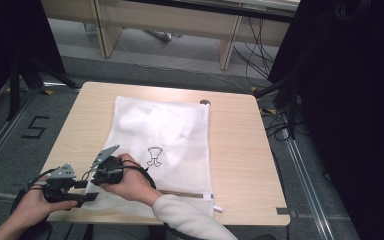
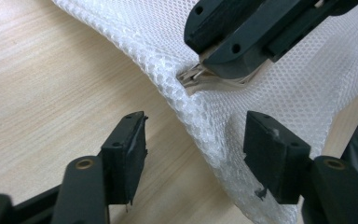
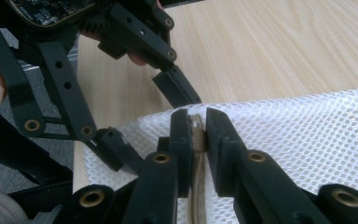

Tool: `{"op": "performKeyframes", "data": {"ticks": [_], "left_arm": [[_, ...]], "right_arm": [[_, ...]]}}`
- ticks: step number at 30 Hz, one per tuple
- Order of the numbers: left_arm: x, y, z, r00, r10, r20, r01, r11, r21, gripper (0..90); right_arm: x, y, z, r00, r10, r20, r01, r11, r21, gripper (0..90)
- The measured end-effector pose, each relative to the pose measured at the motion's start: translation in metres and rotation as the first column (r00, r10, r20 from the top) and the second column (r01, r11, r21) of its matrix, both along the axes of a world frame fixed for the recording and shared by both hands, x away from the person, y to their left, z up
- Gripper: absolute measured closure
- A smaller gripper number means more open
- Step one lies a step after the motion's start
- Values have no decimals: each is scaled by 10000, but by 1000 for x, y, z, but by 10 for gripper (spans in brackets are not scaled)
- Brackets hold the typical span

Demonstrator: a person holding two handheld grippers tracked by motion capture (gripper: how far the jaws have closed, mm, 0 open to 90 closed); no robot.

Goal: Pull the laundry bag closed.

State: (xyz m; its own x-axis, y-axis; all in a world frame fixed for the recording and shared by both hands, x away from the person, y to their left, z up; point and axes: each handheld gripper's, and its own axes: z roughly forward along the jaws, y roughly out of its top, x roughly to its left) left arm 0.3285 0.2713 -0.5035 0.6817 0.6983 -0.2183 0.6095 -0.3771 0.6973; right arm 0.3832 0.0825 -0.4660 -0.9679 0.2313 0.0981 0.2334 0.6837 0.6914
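Observation:
A white mesh bag (image 1: 165, 130) lies flat on the wooden table (image 1: 240, 150), with a small dark figure (image 1: 154, 156) printed on it. My right gripper (image 3: 196, 123) is shut on the beige zipper (image 3: 196, 135) at the bag's near left corner, and it lifts the mesh (image 2: 284, 93) a little there. The left gripper (image 2: 193, 140) stands open just beside it. The bag's raised edge runs between its jaws, but the pads (image 2: 270, 154) do not press on it. In the high view both grippers (image 1: 97, 180) (image 1: 87, 196) meet at that corner.
A round grommet (image 1: 205, 102) sits in the table's far edge behind the bag. The zipper line (image 1: 190, 194) runs along the near edge to a white tab (image 1: 217, 207). Black drapes and cables stand to the right, a tripod leg (image 1: 15, 85) to the left.

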Motion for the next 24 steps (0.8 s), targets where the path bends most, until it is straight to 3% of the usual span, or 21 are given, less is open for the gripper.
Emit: {"op": "performKeyframes", "data": {"ticks": [1, 3, 4, 6, 13, 20, 24], "left_arm": [[0, 1, 1, 10000, -32, -17, 32, 9998, 175, 409], [0, 0, 0, 9999, 136, -77, -137, 9999, -70, 436], [0, 1, 0, 9999, 99, -127, -101, 9999, -100, 446], [0, 0, 0, 9998, 140, -165, -144, 9997, -200, 488], [1, 0, 0, 9994, -135, -327, 127, 9996, -244, 596], [2, -1, -1, 9973, 33, -736, -72, 9986, -527, 699], [2, -2, 1, 9959, 375, -819, -422, 9975, -568, 777]], "right_arm": [[1, 0, 0, 9999, 105, 124, -106, 9999, 61, 822], [-1, 0, 0, 10000, -25, -41, 25, 10000, 54, 822], [1, -1, 0, 9998, 122, 142, -122, 9999, 9, 822], [-1, 0, 0, 10000, -3, -74, 2, 10000, -25, 822], [-1, 0, 2, 9997, 174, 152, -174, 9998, -26, 822], [-2, -1, 3, 9998, 127, 136, -126, 9999, -88, 822], [-2, -1, 2, 9997, 170, 190, -170, 9999, -34, 822]]}}
